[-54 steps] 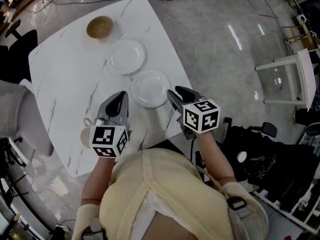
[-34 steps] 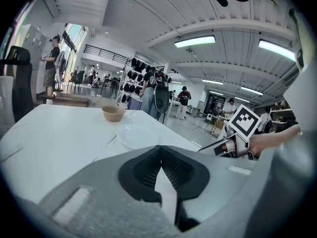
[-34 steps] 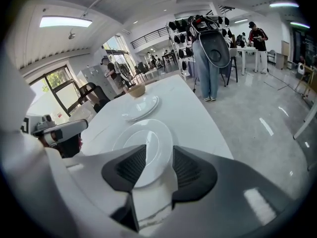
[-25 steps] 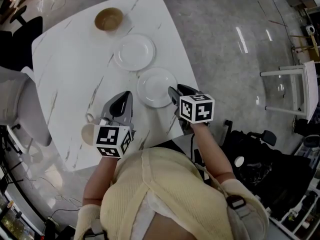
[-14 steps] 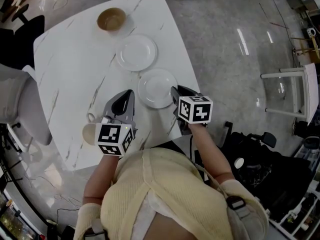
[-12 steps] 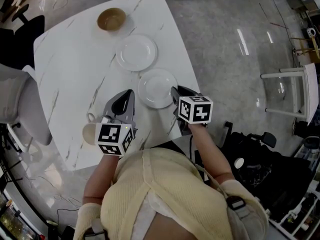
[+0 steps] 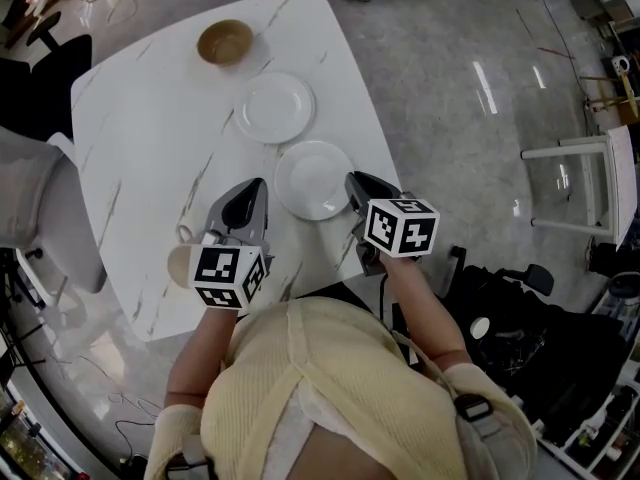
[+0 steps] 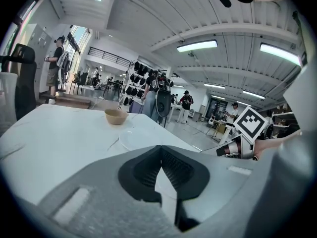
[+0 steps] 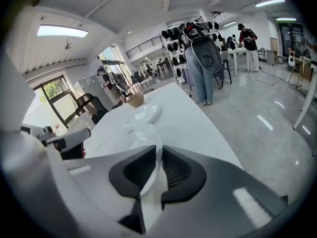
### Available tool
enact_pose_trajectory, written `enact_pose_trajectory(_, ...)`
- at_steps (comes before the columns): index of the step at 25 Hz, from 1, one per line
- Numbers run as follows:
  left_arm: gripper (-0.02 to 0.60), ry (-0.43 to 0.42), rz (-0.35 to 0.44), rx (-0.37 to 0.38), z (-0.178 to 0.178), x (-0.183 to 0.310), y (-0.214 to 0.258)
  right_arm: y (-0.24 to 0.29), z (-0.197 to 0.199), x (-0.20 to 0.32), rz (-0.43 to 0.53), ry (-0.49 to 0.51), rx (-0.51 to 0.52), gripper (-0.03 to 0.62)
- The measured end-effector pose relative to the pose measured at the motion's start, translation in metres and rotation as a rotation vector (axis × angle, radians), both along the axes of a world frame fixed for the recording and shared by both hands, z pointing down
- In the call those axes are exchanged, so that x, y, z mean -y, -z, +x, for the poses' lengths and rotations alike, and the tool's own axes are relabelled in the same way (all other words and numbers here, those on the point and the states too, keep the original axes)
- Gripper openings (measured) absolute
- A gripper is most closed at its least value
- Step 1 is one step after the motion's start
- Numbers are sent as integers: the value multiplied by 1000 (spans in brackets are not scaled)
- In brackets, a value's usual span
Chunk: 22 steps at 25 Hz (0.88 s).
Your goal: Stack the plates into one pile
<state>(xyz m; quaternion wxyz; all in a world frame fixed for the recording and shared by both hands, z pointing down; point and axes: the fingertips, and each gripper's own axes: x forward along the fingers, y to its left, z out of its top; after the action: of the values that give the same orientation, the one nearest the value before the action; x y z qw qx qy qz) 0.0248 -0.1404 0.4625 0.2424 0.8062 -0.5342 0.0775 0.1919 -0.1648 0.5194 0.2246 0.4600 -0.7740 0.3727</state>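
Two round white plates lie face up on the white marble tabletop (image 7: 150, 138). Being round, they have no long axis and point no particular way. The far plate (image 7: 273, 108) sits flat towards the far side, with a tan bowl (image 7: 224, 42) beyond it to the left. The near plate (image 7: 310, 178) lies just near and right of the far plate, close to it but apart, by the tabletop's right edge.

The right gripper (image 7: 352, 182) reaches in from the near right. Its jaws are closing on the near plate's right rim, which runs thin and edge-on between the two pads in the right gripper view. I cannot tell whether that rim is off the tabletop.

The left gripper (image 7: 245, 192) is over the tabletop just left of the near plate, pointing far, its jaws closed with nothing between them. A mug (image 7: 181, 265) stands at its near left.
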Motion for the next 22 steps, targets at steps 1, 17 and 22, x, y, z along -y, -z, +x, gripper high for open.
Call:
enact_pose_trajectory(1, 3, 0, 2, -1, 0, 0, 0, 4, -1, -1, 4, -4, 15, 43)
enact_pose_trajectory(17, 3, 42, 45, -24, -8, -5, 19, 58, -41, -8, 29, 36, 274, 17)
enact_pose_trajectory(22, 3, 55, 65, -29, -12, -4, 28, 69, -53, -7, 43, 76, 301, 15)
